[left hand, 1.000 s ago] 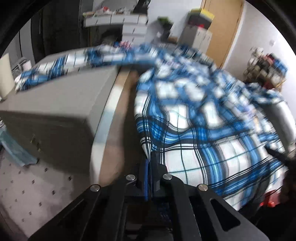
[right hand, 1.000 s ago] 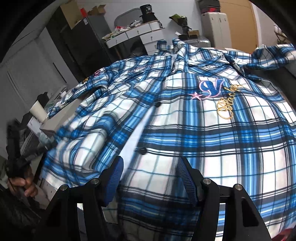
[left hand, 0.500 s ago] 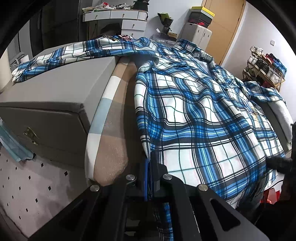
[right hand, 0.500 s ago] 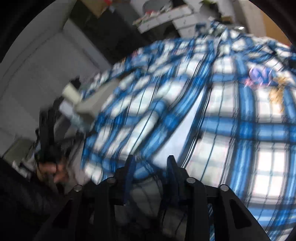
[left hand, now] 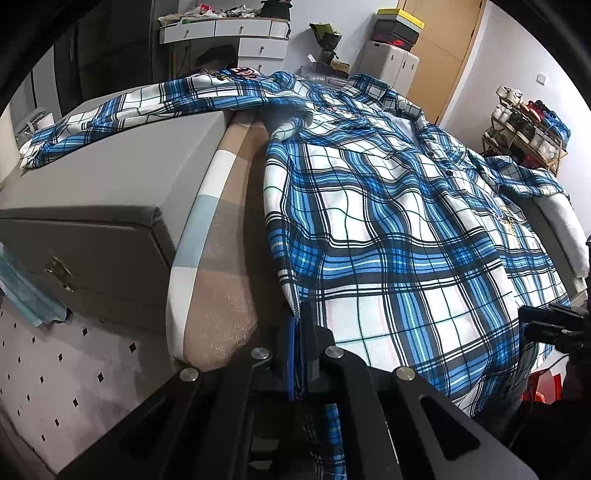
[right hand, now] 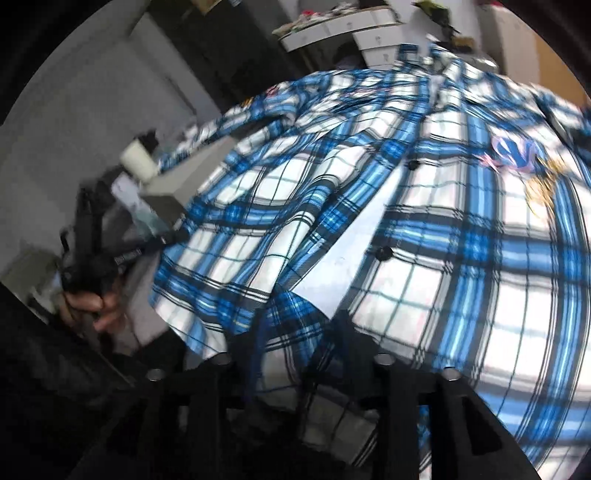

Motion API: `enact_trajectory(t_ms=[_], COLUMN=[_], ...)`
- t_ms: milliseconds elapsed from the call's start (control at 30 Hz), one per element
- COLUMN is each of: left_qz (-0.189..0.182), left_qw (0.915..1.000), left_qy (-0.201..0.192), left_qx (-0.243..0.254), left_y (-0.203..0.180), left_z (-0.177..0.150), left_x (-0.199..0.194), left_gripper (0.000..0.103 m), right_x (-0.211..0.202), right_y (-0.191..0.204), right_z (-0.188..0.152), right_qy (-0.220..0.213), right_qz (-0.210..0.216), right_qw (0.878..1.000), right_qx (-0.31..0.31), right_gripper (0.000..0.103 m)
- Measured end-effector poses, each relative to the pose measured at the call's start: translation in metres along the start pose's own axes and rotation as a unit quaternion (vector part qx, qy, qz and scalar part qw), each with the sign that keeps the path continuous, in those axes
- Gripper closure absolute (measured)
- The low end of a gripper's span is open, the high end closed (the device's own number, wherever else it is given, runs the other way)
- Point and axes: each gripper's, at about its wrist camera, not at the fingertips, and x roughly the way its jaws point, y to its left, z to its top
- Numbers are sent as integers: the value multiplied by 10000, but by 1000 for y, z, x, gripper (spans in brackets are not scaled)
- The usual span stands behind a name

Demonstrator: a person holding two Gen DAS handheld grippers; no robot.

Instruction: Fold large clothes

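A large blue-and-white plaid shirt (left hand: 388, 229) lies spread front-up over a bed, one sleeve draped across a grey box (left hand: 110, 184). My left gripper (left hand: 297, 328) is shut on the shirt's near hem corner, the cloth pinched between its pads. In the right wrist view the shirt (right hand: 424, 229) fills the frame, buttons and an embroidered chest logo showing. My right gripper (right hand: 299, 332) sits at the front hem by the button placket; its jaws are opening, with a fold of hem cloth loose between them. That view is blurred. A hand (right hand: 92, 302) holds the left gripper at the far left.
A beige-and-white checked blanket (left hand: 221, 229) covers the bed's edge beside the grey box. Dotted carpet (left hand: 55, 369) lies below. White drawers (left hand: 225, 29), a suitcase (left hand: 388, 62) and a shoe rack (left hand: 528, 129) line the back and right walls.
The right gripper slid left along the hem, rolled, narrowed its jaws, then widened them again over the cloth. The left gripper stayed shut on the hem corner.
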Motion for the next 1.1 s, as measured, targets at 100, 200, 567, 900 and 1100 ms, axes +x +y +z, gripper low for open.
enact_trajectory(t_ms=[100, 200, 567, 900, 1100], left_qz=[7, 3, 49, 70, 101], left_qw=[10000, 10000, 9999, 9999, 9999], left_qy=[-9, -18, 86, 78, 78], left_qx=[-22, -36, 29, 21, 16], left_y=[0, 1, 1, 0, -1], left_z=[0, 0, 4, 2, 3], left_x=[-1, -2, 2, 1, 2], left_gripper=[103, 103, 103, 103, 103], right_x=[14, 19, -15, -15, 36], right_y=[11, 24, 13, -52, -62], right_z=[5, 7, -15, 18, 51], right_qy=[137, 248, 216, -887, -517], right_qz=[-103, -34, 117, 443, 168], right_qw=[9993, 9963, 9948, 9767, 9797], right_qx=[-339, -820, 989, 1903, 1931], right_gripper=[58, 101, 87, 63, 80])
